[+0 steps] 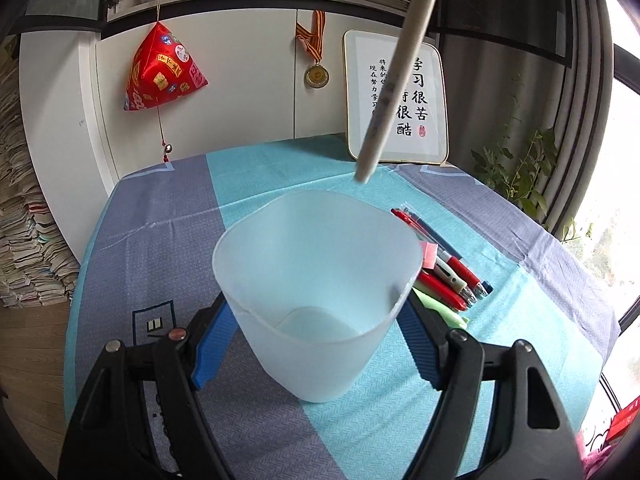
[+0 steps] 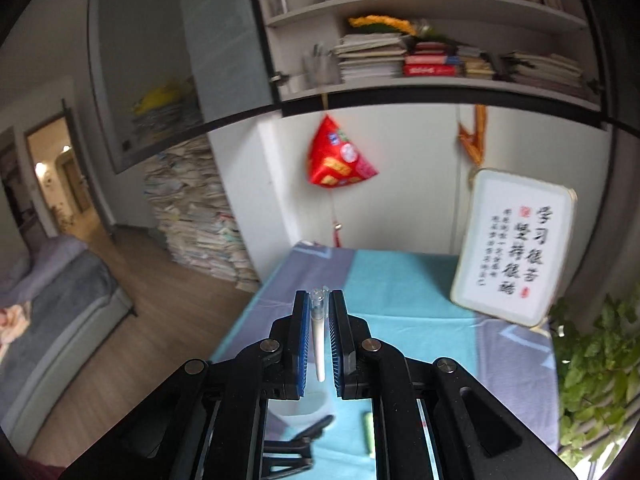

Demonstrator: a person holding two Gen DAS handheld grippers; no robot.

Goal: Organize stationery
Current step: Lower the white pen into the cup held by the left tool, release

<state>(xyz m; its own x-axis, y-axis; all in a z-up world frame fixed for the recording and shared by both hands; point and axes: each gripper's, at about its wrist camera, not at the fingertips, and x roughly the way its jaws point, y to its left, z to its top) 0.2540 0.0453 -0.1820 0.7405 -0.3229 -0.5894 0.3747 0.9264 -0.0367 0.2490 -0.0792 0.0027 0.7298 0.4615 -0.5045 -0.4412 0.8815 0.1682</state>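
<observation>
My left gripper [image 1: 320,316] is shut on a translucent white plastic cup [image 1: 316,280], which stands upright on the table and looks empty. A white pen [image 1: 394,80] hangs steeply over the cup from the top of the left wrist view, its tip just above the far rim. My right gripper [image 2: 319,336] is shut on that white pen [image 2: 319,334] high above the table, with the cup [image 2: 300,404] faintly visible below it. A bunch of red, blue and green pens [image 1: 444,264] lies on the cloth right of the cup.
The table has a blue and grey cloth [image 1: 168,216]. A framed calligraphy board [image 1: 400,96] leans at the back right. A red fabric ornament [image 1: 160,68] and a medal [image 1: 317,76] hang on the cabinet behind. A plant [image 1: 524,168] stands at the right.
</observation>
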